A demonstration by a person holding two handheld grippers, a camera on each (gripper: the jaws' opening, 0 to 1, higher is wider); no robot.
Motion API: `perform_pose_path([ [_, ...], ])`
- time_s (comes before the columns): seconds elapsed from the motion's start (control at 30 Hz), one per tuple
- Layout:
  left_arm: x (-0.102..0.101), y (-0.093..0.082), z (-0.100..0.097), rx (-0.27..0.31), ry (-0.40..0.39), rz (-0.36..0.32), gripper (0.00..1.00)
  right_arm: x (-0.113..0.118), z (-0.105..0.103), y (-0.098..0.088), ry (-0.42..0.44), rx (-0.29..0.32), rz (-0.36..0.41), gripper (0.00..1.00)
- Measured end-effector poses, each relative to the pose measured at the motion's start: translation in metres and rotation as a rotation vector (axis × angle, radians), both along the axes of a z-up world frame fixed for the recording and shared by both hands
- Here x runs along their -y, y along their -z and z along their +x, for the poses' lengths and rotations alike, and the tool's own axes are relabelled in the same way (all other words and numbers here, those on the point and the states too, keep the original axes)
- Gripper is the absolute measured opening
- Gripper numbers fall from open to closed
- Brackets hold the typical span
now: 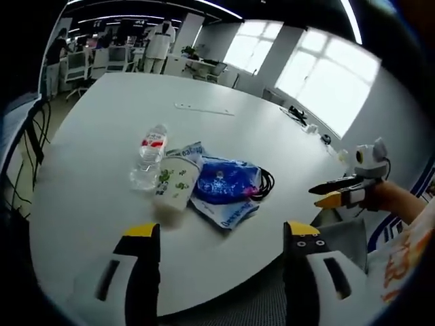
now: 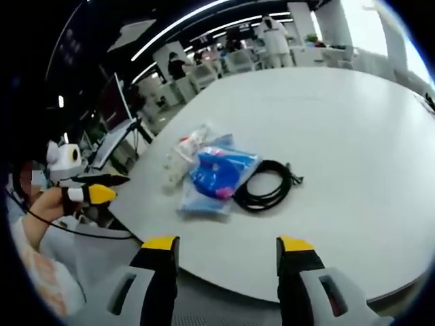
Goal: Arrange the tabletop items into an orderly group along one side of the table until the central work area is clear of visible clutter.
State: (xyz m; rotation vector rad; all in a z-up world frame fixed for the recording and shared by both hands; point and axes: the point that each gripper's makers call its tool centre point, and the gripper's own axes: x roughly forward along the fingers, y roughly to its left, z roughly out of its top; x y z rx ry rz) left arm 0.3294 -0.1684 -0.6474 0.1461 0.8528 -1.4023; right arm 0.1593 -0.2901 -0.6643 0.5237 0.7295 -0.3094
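A small pile lies near the front edge of the white table [image 1: 115, 102]. In it are a clear water bottle [image 1: 149, 157] with a red label, a paper cup [image 1: 175, 183] with green print, a blue bag [image 1: 224, 180] on a printed plastic packet [image 1: 228, 212], and a coiled black cable [image 1: 266, 182]. My left gripper [image 1: 222, 234] hangs open above the table's edge, short of the pile, holding nothing. The right gripper view shows the bag [image 2: 217, 171], the cable [image 2: 266, 191] and the bottle [image 2: 183, 151] ahead of my open, unloaded right gripper [image 2: 226, 244]. Each gripper appears in the other's view, held by a hand [image 1: 391, 197].
A thin white strip [image 1: 204, 109] lies further back on the table [image 2: 353, 136]. Small devices and cords [image 1: 302, 119] sit at its far right edge. Cables [image 1: 34, 139] hang off the left side. Chairs, desks and standing people [image 1: 160, 44] are beyond; windows are to the right.
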Motion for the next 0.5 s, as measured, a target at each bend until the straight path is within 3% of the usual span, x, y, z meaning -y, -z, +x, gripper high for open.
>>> perform_pose_path([
  [0.23, 0.013, 0.005, -0.007, 0.006, 0.063, 0.019, 0.70, 0.008, 0.001, 0.004, -0.025, -0.014, -0.023, 0.58],
  [0.4, 0.028, -0.007, -0.009, -0.007, 0.002, -0.031, 0.70, 0.015, 0.009, 0.011, -0.036, 0.009, 0.024, 0.57],
  [0.5, 0.031, -0.004, -0.015, -0.042, -0.023, -0.004, 0.68, 0.020, 0.013, 0.012, -0.037, 0.002, 0.044, 0.58],
])
